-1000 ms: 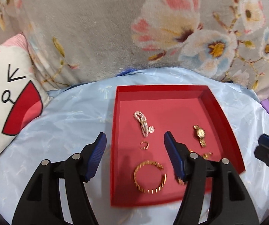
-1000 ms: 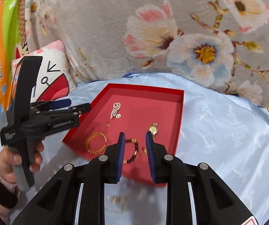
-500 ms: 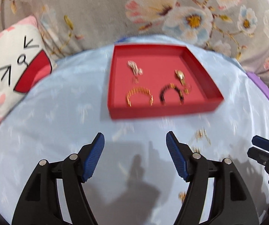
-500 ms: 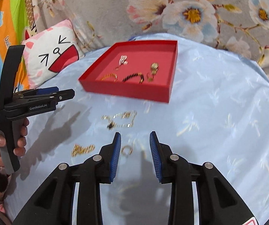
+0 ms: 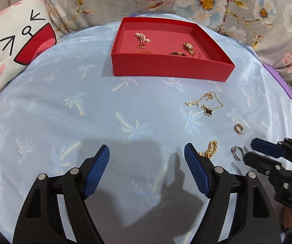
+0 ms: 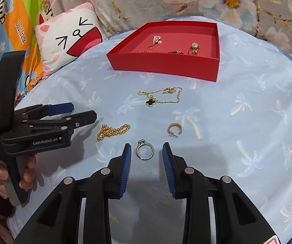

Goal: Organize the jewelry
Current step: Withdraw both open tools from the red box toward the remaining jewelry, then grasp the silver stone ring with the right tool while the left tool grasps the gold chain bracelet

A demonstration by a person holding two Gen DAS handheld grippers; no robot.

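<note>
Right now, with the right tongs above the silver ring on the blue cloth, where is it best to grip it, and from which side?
Probably across the plain band. The silver ring lies flat, its stone setting on the far-left rim, centred between the open right tongs. Come straight down, one finger on each side of the hoop, clear of the stone.
</note>
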